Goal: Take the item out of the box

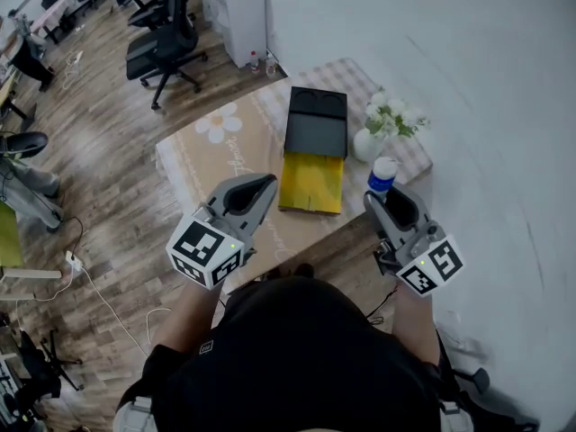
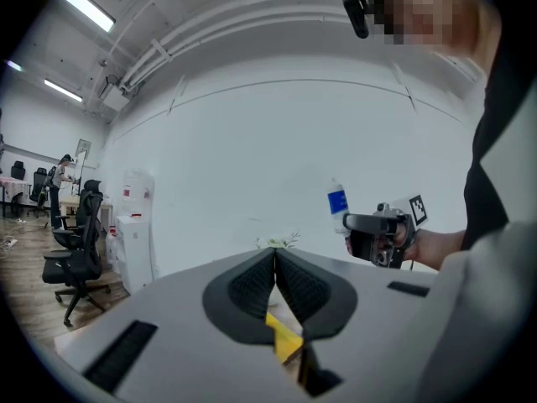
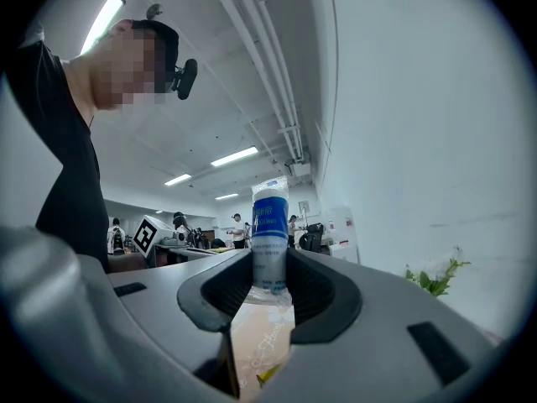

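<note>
Bottle [image 3: 270, 225] gripped; clear of box [image 1: 315, 133]

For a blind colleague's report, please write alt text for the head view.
The right gripper holds a blue-labelled bottle in its jaws by a small table. An open box, yellow inside, and a flower vase stand on it; the left gripper is shut.

The head camera is looking steeply down on the desk [image 1: 193, 156] from above. The left tongs [image 2: 275, 257] camera, close behind its jaws, is facing the far wall [image 2: 252, 158]. The right tongs [image 3: 270, 263] camera is facing left across the office [image 3: 210, 225]. All three are showing the bottle [image 3: 270, 221].
</note>
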Tool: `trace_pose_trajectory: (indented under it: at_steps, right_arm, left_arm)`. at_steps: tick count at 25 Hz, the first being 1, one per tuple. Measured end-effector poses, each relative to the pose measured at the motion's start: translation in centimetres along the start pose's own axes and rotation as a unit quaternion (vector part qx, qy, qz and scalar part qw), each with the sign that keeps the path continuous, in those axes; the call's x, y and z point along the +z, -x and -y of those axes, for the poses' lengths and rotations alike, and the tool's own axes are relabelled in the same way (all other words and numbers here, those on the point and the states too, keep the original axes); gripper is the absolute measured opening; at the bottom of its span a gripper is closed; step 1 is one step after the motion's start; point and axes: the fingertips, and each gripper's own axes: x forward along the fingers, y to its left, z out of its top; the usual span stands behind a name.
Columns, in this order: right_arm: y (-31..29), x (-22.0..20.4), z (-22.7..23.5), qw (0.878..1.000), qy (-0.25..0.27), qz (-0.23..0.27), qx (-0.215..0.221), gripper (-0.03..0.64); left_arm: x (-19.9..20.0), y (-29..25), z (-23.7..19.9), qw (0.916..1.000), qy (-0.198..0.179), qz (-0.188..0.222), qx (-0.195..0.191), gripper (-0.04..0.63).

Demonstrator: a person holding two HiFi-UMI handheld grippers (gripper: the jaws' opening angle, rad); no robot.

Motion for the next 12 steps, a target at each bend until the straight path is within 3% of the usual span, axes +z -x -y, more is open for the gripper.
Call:
trace_pose_trajectory:
  at_steps: [12]
  right_arm:
    - [0.19,0.12,0.23,1.000,-0.002,0.005,0.002,0.135]
  left_arm:
    - [-0.69,-0.31,-0.06,1.0000,0.005,-0.004,0.003,0.014]
